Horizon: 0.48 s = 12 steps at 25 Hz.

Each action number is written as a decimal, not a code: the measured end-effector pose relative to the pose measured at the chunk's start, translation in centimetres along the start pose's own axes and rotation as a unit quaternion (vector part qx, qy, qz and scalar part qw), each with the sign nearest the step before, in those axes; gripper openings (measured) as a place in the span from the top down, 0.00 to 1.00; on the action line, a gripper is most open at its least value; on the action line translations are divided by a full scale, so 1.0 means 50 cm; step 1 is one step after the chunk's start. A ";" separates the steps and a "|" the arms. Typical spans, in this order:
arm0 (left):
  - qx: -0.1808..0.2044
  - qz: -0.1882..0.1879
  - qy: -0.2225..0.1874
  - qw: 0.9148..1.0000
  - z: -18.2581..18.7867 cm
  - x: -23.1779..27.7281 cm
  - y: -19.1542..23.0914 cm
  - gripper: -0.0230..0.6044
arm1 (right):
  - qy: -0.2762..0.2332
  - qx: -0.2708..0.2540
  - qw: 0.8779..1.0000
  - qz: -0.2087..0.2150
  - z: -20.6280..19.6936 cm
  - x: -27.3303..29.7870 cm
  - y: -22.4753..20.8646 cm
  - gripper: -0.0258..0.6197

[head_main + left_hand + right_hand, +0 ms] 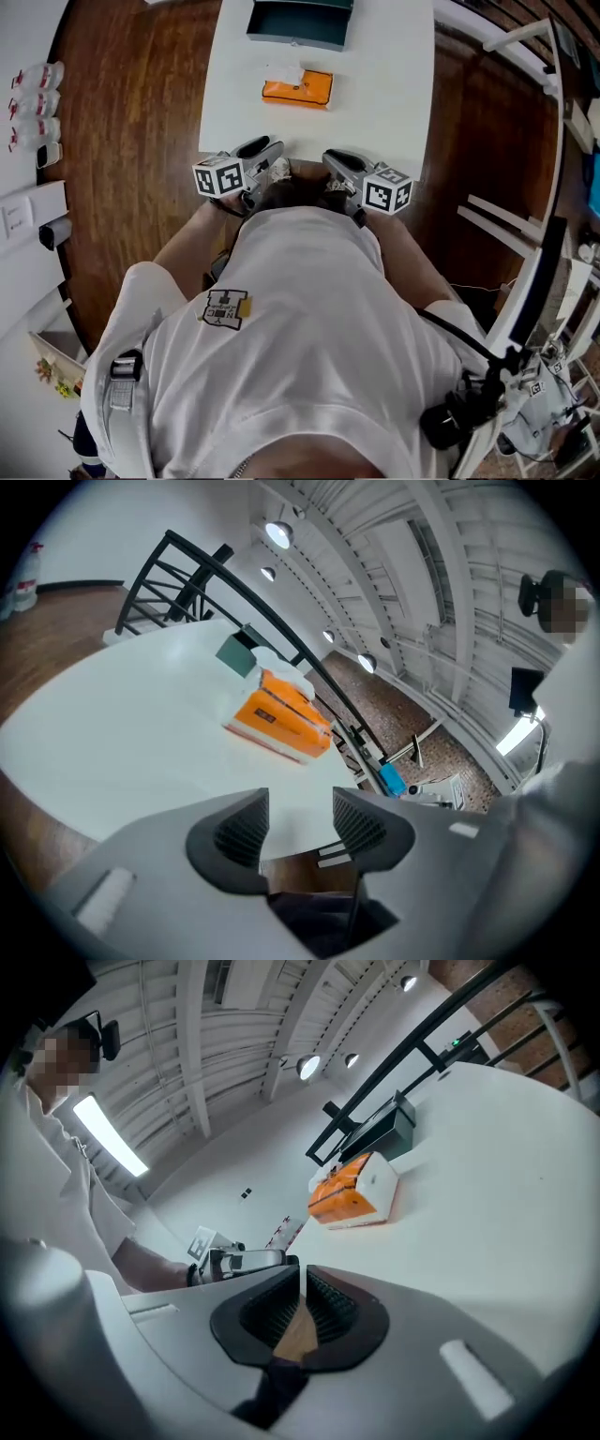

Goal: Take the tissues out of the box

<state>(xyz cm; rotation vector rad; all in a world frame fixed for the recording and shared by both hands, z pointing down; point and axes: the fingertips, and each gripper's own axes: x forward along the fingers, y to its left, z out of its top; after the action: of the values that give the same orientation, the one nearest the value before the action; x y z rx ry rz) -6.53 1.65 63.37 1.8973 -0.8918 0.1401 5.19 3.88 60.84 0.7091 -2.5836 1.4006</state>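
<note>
An orange tissue box (297, 90) lies on the white table (384, 84), with a white tissue (286, 75) sticking out of its top. The left gripper view shows the box (279, 726) ahead on the tabletop, and the right gripper view shows the same box (352, 1194). Both grippers hover at the table's near edge, well short of the box. My left gripper (270, 148) (298, 822) is open with nothing between its fingers. My right gripper (331, 156) (302, 1302) has its jaws nearly together and holds nothing.
A dark teal tray (300, 21) sits at the table's far end behind the tissue box. Wooden floor (141, 112) lies on both sides of the table. Several small bottles (33, 98) stand at the far left, and white frames (511, 36) stand at the right.
</note>
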 end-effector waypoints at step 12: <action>0.081 0.016 0.034 0.996 -0.010 0.008 -0.016 0.96 | -0.012 -0.026 1.000 -0.012 -0.002 0.045 0.013 0.96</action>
<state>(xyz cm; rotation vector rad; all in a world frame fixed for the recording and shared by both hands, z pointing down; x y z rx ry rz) -5.60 2.05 63.23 2.0152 -0.8868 0.3026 2.91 3.49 61.11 0.7530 -2.6098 1.3221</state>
